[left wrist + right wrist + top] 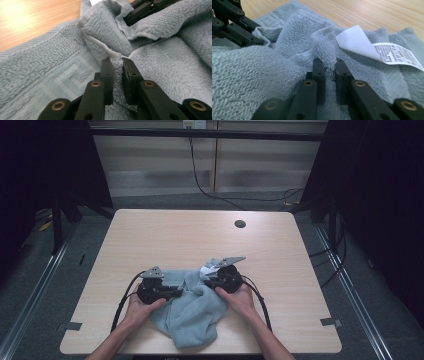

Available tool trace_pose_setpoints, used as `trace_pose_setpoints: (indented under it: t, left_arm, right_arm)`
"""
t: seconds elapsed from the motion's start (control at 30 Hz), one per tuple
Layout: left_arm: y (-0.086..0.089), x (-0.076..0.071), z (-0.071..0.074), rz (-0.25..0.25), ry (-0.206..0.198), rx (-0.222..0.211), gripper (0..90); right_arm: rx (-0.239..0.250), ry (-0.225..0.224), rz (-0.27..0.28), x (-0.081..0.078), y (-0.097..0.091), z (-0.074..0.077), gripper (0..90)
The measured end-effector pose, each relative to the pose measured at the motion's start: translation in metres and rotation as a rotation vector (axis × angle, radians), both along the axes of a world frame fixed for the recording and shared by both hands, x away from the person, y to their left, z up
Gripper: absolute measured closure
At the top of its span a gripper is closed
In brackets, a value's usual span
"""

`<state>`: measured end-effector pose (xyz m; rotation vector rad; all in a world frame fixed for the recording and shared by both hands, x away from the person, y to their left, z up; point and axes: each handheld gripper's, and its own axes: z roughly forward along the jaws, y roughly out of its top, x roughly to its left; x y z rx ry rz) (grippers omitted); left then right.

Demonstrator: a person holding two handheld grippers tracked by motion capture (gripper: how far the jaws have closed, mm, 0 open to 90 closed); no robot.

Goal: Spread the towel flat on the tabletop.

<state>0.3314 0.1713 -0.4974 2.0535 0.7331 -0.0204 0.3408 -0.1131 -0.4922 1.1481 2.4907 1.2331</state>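
Observation:
A light blue towel [192, 312] lies crumpled on the near part of the wooden table [175, 235], hanging a little over its front edge. My left gripper [177, 292] grips its left side, and in the left gripper view its jaws [117, 62] are shut on a ridge of the towel [62, 75]. My right gripper [210, 282] is on the right side. The right gripper view has its jaws [329, 62] pinching a raised fold of the towel [249, 75]. A white care label [377, 50] sticks out of the cloth just right of them.
A round cable hole [240, 224] sits in the table's far right part. Black frame posts and cables stand on the floor beyond the table. The far half of the tabletop is bare wood.

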Motion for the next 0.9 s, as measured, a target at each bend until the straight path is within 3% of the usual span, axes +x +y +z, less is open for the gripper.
trace_pose_setpoints:
  t: [0.13,0.17,0.2,0.23,0.27,0.3,0.33,0.4,0.47,0.5,0.53,0.57,0.6,0.63,0.67,0.73,0.77,0.83,0.87,0.9]
  left_arm:
    - [0.006,-0.004,0.006,0.006,-0.021,-0.013,81.1]
    - [0.008,-0.005,0.009,0.013,-0.026,-0.023,81.4]
    - [0.012,-0.006,0.011,0.022,-0.036,-0.034,81.4]
    - [0.021,-0.007,0.018,0.049,-0.051,-0.067,81.4]
    - [0.021,-0.007,0.018,0.049,-0.051,-0.067,81.6]
    - [0.029,-0.006,0.026,0.079,-0.068,-0.106,81.7]
    - [0.029,-0.006,0.026,0.079,-0.068,-0.106,81.9]
    - [0.039,-0.005,0.035,0.118,-0.084,-0.146,82.2]
    - [0.047,-0.004,0.045,0.145,-0.111,-0.162,82.1]
    - [0.055,-0.002,0.055,0.172,-0.129,-0.210,82.3]
    - [0.058,-0.002,0.061,0.175,-0.141,-0.225,82.3]
    - [0.058,-0.002,0.061,0.175,-0.141,-0.225,82.3]
    - [0.060,-0.002,0.066,0.175,-0.154,-0.253,82.3]
    - [0.061,-0.002,0.072,0.174,-0.161,-0.261,82.5]
    - [0.059,-0.003,0.078,0.176,-0.184,-0.261,82.5]
    - [0.056,-0.002,0.093,0.181,-0.220,-0.270,82.8]
    - [0.055,0.002,0.110,0.190,-0.246,-0.278,82.8]
    - [0.056,0.005,0.129,0.198,-0.281,-0.297,82.9]
    - [0.056,0.005,0.129,0.198,-0.281,-0.297,83.0]
    - [0.057,0.007,0.138,0.207,-0.301,-0.307,83.2]
  right_arm:
    - [-0.014,-0.022,-0.030,-0.001,-0.014,0.011,82.9]
    - [0.006,-0.047,-0.064,-0.002,-0.030,0.022,83.2]
    - [0.006,-0.047,-0.064,-0.002,-0.030,0.022,83.2]
    - [0.013,-0.078,-0.105,-0.005,-0.047,0.034,83.4]
    - [0.018,-0.093,-0.129,-0.006,-0.056,0.040,83.5]
    - [0.023,-0.107,-0.153,-0.008,-0.065,0.046,83.5]
    - [0.029,-0.126,-0.172,-0.009,-0.074,0.051,83.6]
    - [0.047,-0.158,-0.216,-0.012,-0.090,0.062,83.7]
    - [0.053,-0.173,-0.237,-0.013,-0.097,0.068,83.7]
    - [0.068,-0.207,-0.272,-0.015,-0.110,0.080,83.7]
    - [0.068,-0.222,-0.285,-0.015,-0.115,0.086,83.7]
    - [0.072,-0.235,-0.295,-0.016,-0.120,0.091,83.7]
    - [0.072,-0.235,-0.295,-0.016,-0.120,0.091,83.7]
    - [0.086,-0.254,-0.292,-0.016,-0.123,0.104,83.8]
    - [0.086,-0.254,-0.292,-0.016,-0.123,0.104,83.8]
    - [0.048,-0.315,-0.307,-0.012,-0.119,0.128,83.8]
    - [0.056,-0.331,-0.313,-0.010,-0.119,0.137,83.8]
    - [0.078,-0.371,-0.320,-0.007,-0.120,0.155,83.8]
    - [0.094,-0.387,-0.323,-0.004,-0.120,0.165,83.8]
    - [0.101,-0.404,-0.326,-0.002,-0.120,0.175,83.7]
